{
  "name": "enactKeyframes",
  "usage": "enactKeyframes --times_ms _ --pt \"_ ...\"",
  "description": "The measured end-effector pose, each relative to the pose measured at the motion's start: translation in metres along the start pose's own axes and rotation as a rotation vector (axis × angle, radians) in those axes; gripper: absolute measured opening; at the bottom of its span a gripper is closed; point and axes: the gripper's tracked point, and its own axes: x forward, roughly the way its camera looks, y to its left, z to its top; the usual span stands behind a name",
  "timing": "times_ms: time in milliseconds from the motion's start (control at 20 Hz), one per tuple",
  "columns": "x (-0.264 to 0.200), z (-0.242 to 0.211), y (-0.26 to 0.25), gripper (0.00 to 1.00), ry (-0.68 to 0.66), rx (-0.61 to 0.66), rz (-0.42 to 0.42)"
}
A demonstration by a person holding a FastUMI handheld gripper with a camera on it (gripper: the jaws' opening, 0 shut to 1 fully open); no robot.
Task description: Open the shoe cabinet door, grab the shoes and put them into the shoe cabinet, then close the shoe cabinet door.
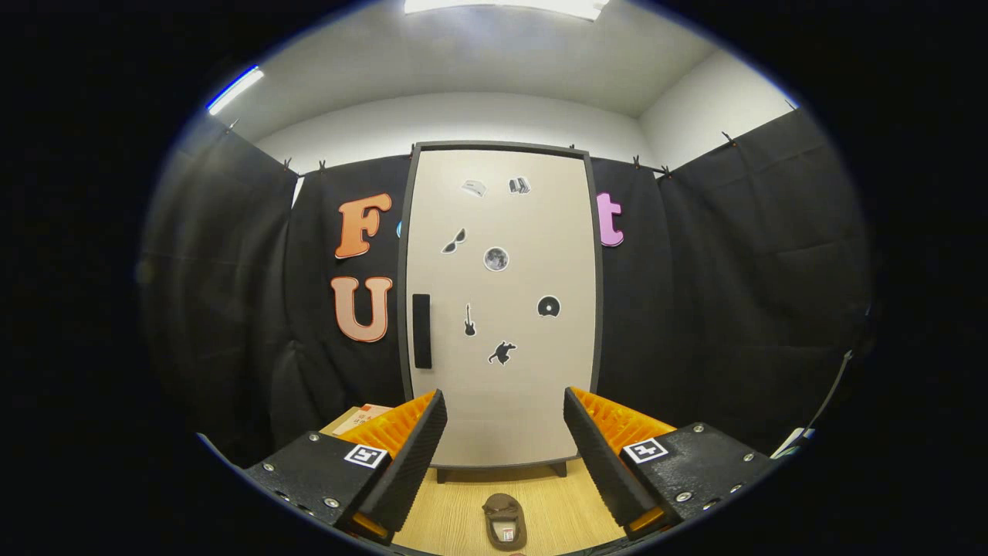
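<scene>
**Jaws spread, door shut, handle off to the left**

Jaws stand wide apart and hold nothing, aimed level at the cabinet front.

Shoe cabinet: tall, upright, against the booth's cloth wall, straight ahead and beyond the fingers. Its door sits flush in the dark frame, so the opening step looks not yet begun. Small dark stickers are scattered over the panel.

Wooden floor: bare boards run from under the fingers to the cabinet's feet.

Shoe: one brown slipper-like shoe lies flat on the floor between the two fingers and below them, long axis pointing toward the cabinet. A second shoe cannot be made out.

Handle: a dark vertical bar near the door's left edge, at mid height. It lies ahead of and above the left finger, left of the jaws' centre line; the coming move likely needs a shift left and forward to reach it.
</scene>
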Motion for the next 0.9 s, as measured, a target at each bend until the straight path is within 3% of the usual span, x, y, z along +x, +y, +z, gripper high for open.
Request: enactKeyframes --times_ms 550,900 --pt "0.018 -0.008 0.031 0.95 0.023 0.001 0.052" --pt "0.075 0.001 0.081 0.95 0.012 0.019 0.126"
